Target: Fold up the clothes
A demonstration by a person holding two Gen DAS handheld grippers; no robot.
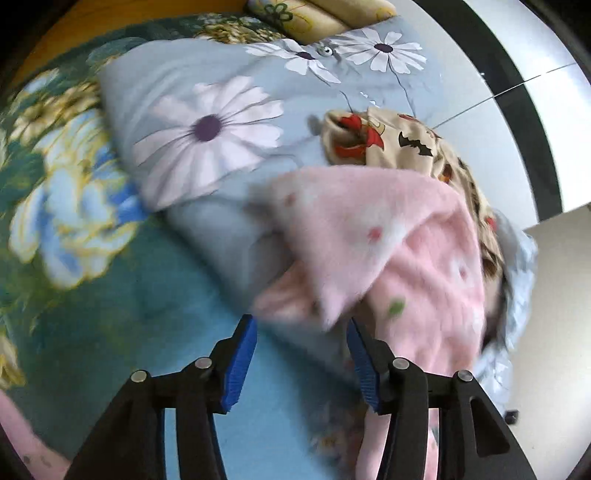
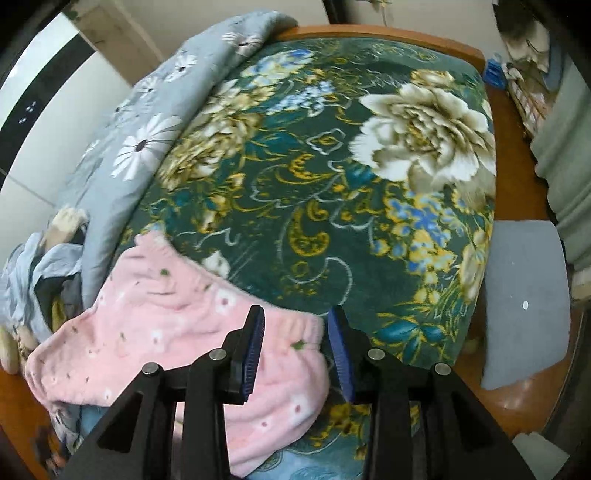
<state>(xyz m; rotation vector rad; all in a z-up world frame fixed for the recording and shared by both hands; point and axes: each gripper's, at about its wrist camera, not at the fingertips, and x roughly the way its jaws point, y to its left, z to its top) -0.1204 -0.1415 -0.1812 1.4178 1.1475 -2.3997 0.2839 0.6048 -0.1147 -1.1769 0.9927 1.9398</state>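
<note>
Pink fleece garment [image 2: 177, 332] lies at seven o'clock on my flowered green bedspread [image 2: 332, 192], both my left tool [image 1: 301, 325] and right tool [image 2: 295, 314] apart, gripping nothing.

A home bedroom: a bed with a floral blanket [image 2: 332, 192], daisy-print quilt [image 1: 207, 122] and pillow [image 1: 332, 14]

Green floral bedspread [image 2: 332, 184], grey daisy quilt [image 1: 207, 125], grey cushion [image 2: 524, 302]

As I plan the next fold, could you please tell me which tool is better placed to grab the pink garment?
Probably right: the right tool is open over the pink garment's elastic edge.
</note>
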